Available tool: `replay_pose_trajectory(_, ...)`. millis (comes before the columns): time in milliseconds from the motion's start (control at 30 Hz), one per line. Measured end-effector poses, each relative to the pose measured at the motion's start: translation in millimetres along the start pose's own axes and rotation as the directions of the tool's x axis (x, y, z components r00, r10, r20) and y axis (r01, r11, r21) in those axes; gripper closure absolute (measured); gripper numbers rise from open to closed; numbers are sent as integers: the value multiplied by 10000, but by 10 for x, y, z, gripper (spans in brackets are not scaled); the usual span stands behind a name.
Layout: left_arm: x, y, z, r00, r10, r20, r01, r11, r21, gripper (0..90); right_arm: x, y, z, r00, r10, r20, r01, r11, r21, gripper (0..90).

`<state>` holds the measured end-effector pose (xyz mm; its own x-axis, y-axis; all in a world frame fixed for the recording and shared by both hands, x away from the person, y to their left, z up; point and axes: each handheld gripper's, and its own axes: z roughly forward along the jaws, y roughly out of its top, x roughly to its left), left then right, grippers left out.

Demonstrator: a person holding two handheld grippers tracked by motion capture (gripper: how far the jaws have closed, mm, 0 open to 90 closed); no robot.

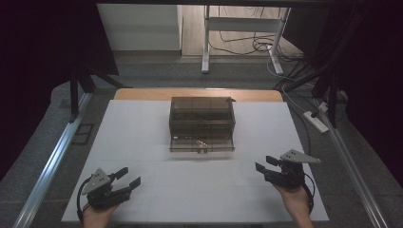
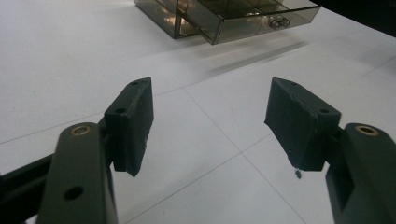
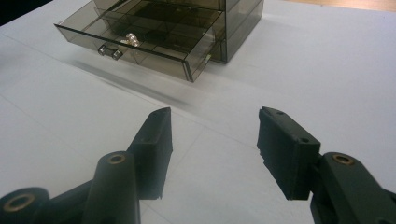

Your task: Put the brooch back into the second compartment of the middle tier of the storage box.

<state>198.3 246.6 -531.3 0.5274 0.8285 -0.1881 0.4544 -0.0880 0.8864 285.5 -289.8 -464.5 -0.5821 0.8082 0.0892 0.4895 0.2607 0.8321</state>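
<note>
A smoky transparent drawer box (image 1: 202, 118) stands in the middle of the white table (image 1: 142, 137). Its lowest drawer (image 1: 202, 145) is pulled out toward me, with a small metal handle (image 1: 203, 150) on its front and a small shiny item (image 3: 129, 39) inside. My left gripper (image 1: 127, 181) rests at the near left, open, nothing between its jaws. My right gripper (image 1: 264, 164) rests at the near right, also open and empty. The left gripper view shows the drawer (image 2: 252, 16) far ahead of the open left gripper (image 2: 210, 121). The right gripper view shows it (image 3: 140, 42) beyond the open right gripper (image 3: 215, 149).
A wooden strip (image 1: 199, 93) edges the table's far side. Metal rails (image 1: 52, 161) run along both sides. A desk frame (image 1: 240, 28) and cables lie on the floor beyond. A power strip (image 1: 316, 121) sits off the table's right.
</note>
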Motion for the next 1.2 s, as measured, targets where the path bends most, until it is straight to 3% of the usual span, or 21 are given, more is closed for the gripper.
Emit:
replay_pose_trajectory(800, 3, -1, -7, 10000, -43, -24, 43, 10000, -40, 334, 16, -217, -45, 9999, -156, 15, 156, 9998, -113, 417)
replay_pose_trajectory(1200, 7, 0, -11, 10000, -9, -65, 9, 10000, -69, 334, -13, -351, -75, 9999, 13, 117, -11, 9999, -156, 401)
